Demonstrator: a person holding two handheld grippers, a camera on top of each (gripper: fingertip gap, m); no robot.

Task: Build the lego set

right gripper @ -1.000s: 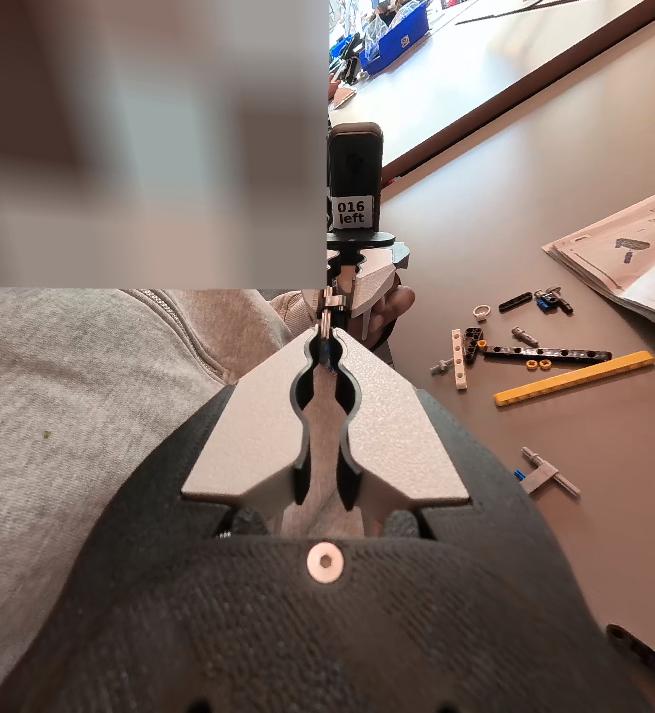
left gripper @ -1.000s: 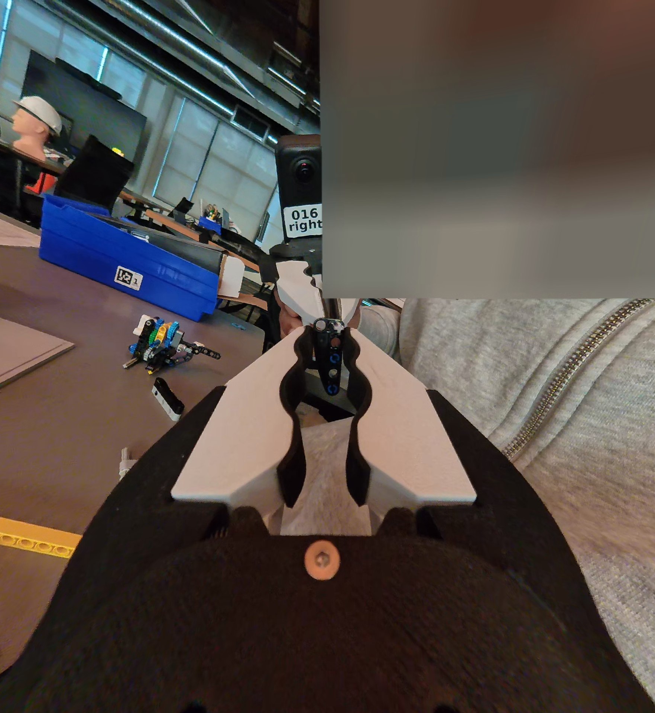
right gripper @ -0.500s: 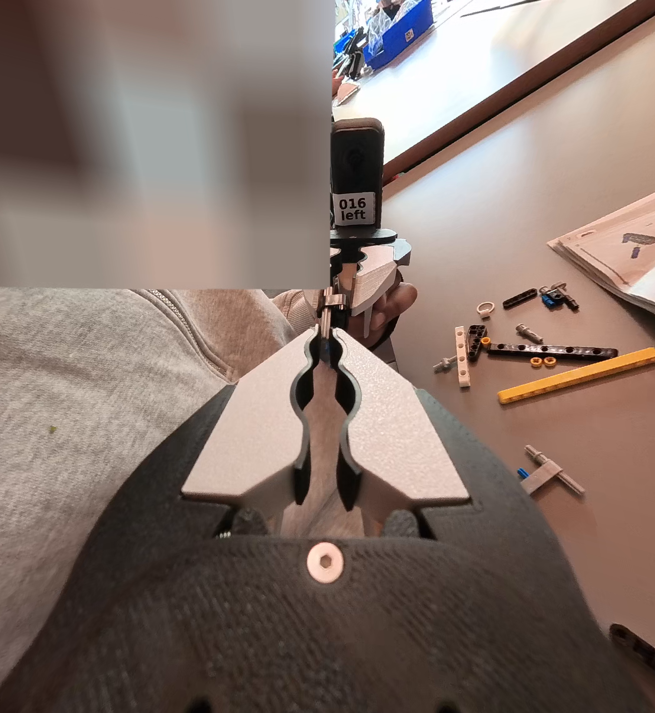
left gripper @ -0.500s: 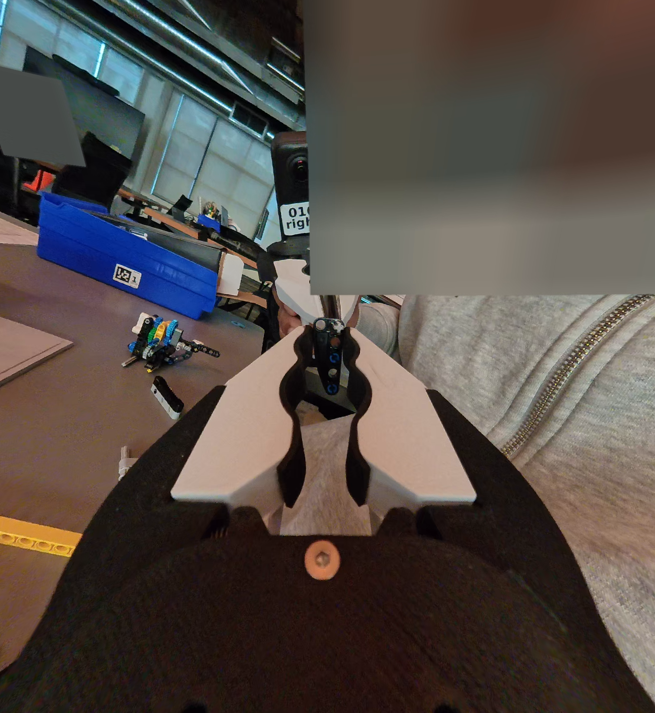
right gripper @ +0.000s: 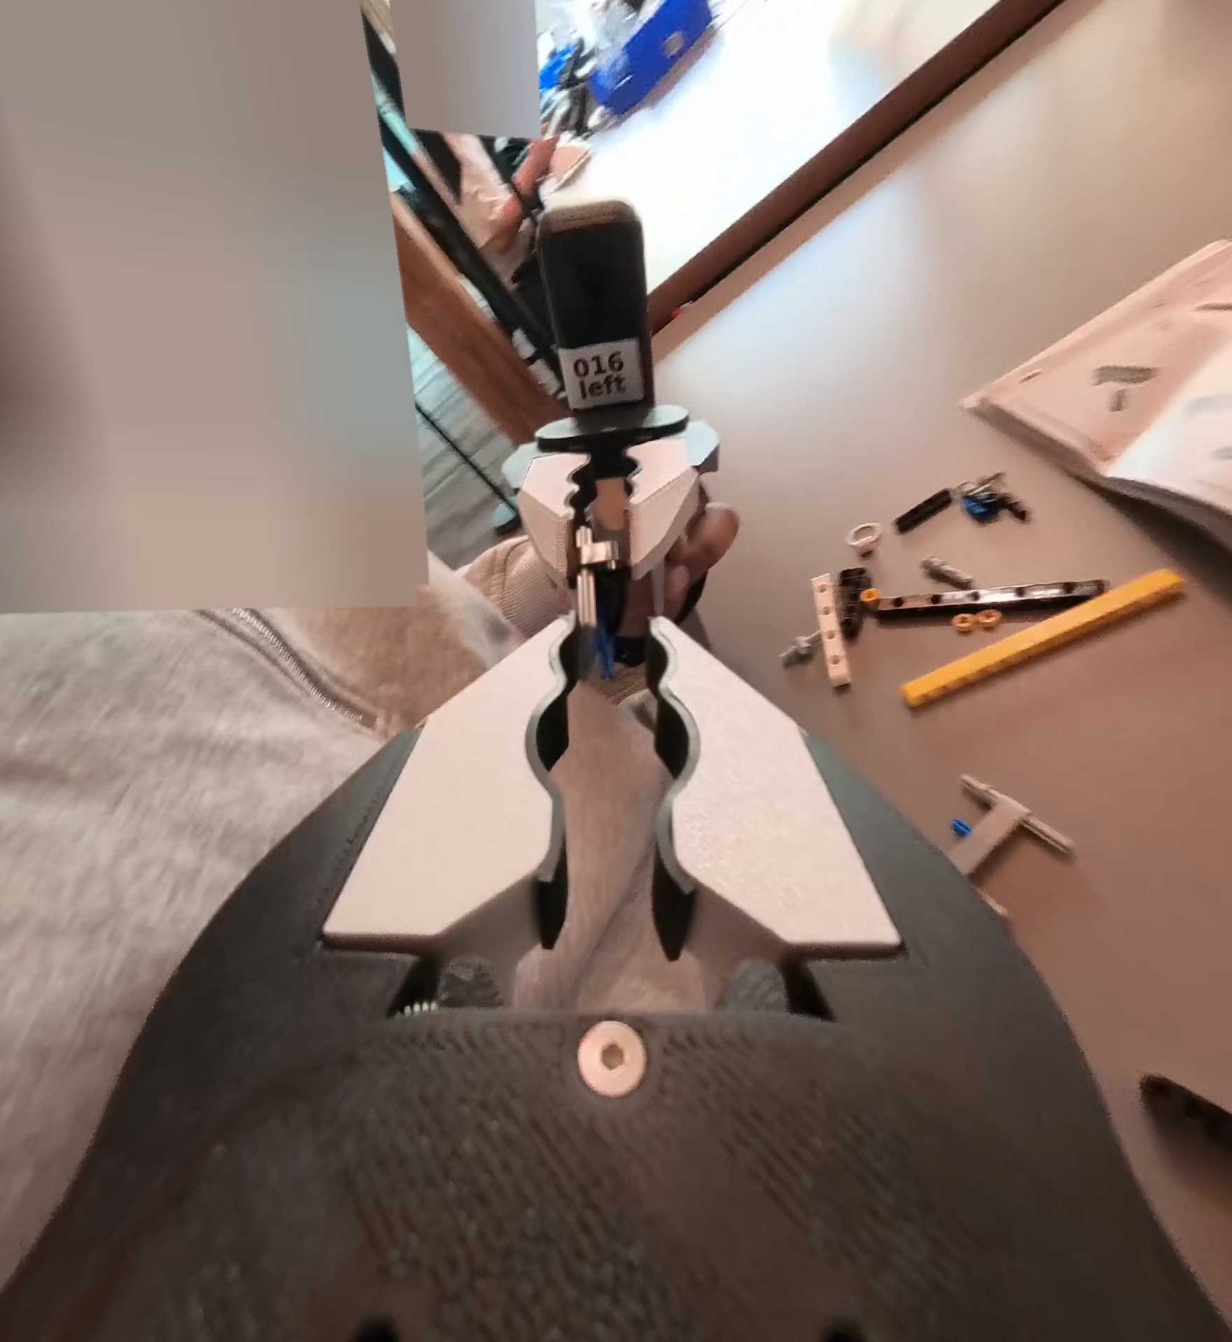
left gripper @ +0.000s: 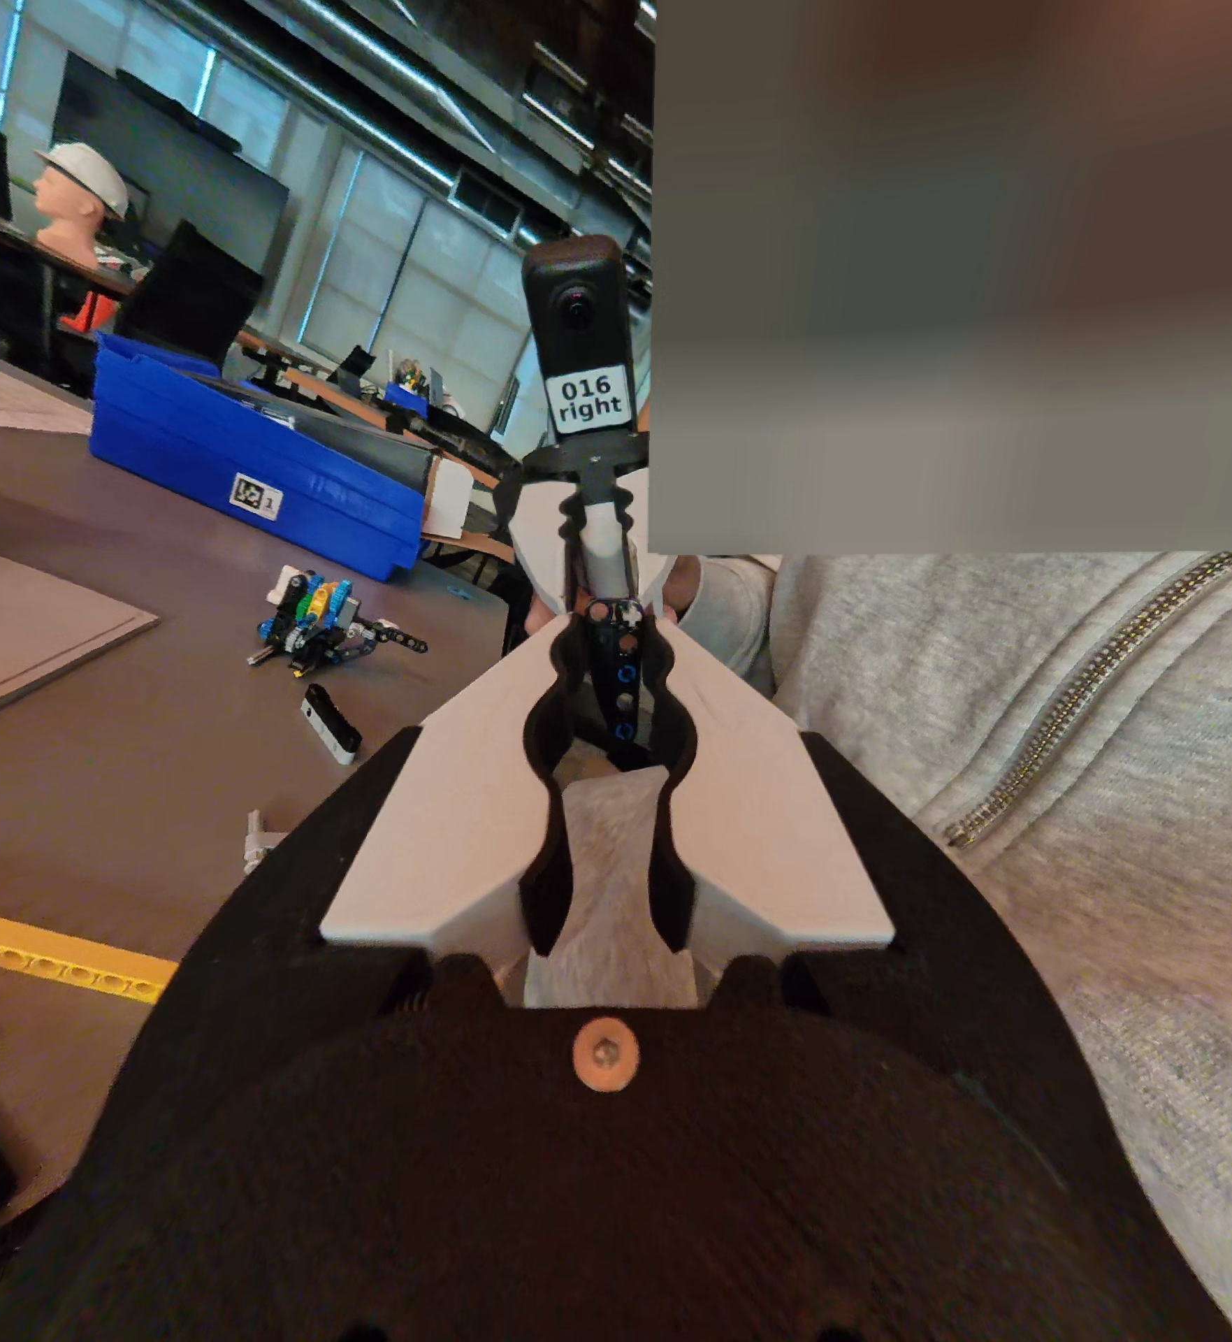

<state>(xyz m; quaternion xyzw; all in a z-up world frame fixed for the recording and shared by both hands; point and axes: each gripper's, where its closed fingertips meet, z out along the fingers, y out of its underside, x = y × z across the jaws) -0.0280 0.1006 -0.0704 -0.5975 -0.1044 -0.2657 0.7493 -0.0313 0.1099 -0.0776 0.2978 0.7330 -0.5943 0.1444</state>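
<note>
- Facing each other tip to tip above the person's lap, the two grippers meet off the edge of the bench, not over it.
- The left gripper is clenched on a black lego beam with blue pins in its holes; the beam's long axis runs along the fingers, one end standing proud of the tips toward the opposite gripper.
- The right gripper has its tips drawn close; in the right wrist view a grey pin-and-axle piece and a blue pin sit at the tip line. That view is blurred, so whether the right gripper grasps this piece or merely stands against it cannot be told.
- Governing relation: the beam lies dead ahead of the right gripper, touching or just beside its tips, with the grey piece standing upright on the beam's left face as the right wrist view shows it.
- Judgement: the step in hand is seating a small connector into the beam's end hole; the push should run square to the beam's face, and the left gripper must brace.
- Risk: a skewed push could twist the beam in its grip.
- Elsewhere on the bench: a part-built assembly, a yellow beam, a long black beam, loose small parts and an instruction booklet, all well apart from the grippers.
</note>
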